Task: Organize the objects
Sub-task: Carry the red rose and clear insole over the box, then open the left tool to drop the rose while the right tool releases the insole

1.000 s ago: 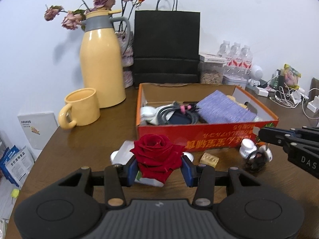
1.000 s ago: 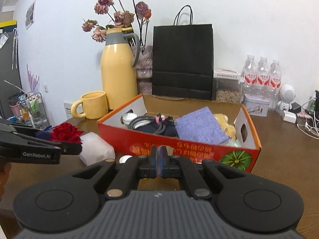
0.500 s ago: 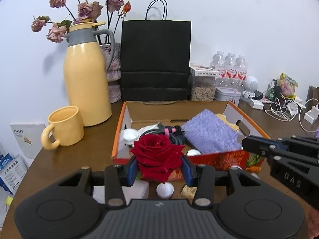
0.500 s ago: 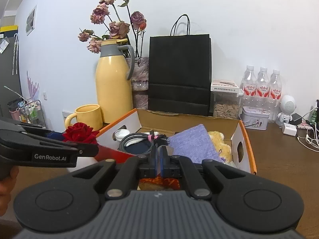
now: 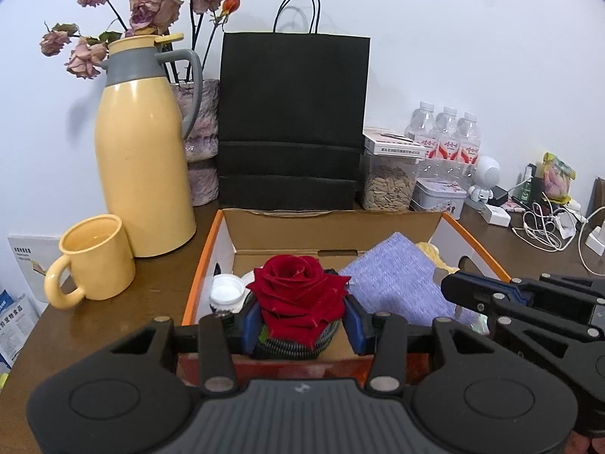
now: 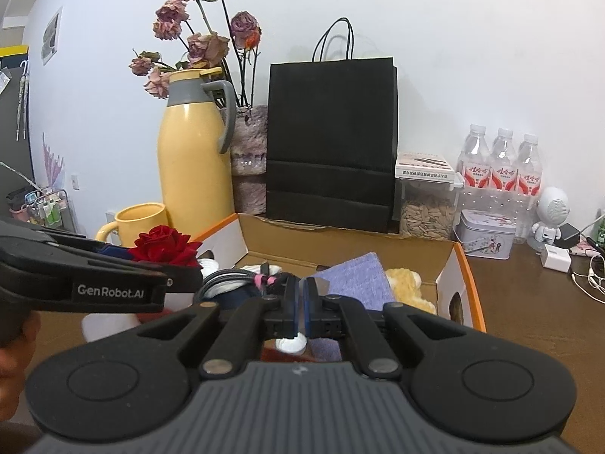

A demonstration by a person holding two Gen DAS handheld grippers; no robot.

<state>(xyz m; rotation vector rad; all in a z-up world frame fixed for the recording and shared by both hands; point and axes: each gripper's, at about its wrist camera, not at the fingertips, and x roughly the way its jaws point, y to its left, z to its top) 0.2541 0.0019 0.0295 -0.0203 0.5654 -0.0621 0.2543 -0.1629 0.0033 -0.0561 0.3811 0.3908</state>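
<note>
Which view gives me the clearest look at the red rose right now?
Left wrist view: the red rose sits centred, clamped between the left tool's pads. The right wrist view shows it small, side-on at left, partly hidden.

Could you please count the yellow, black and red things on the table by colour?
Yellow: 2, the jug and the mug.
Black: 1, the bag.
Red: 1, the rose, held in the left gripper above the box.
Total: 4.
</note>
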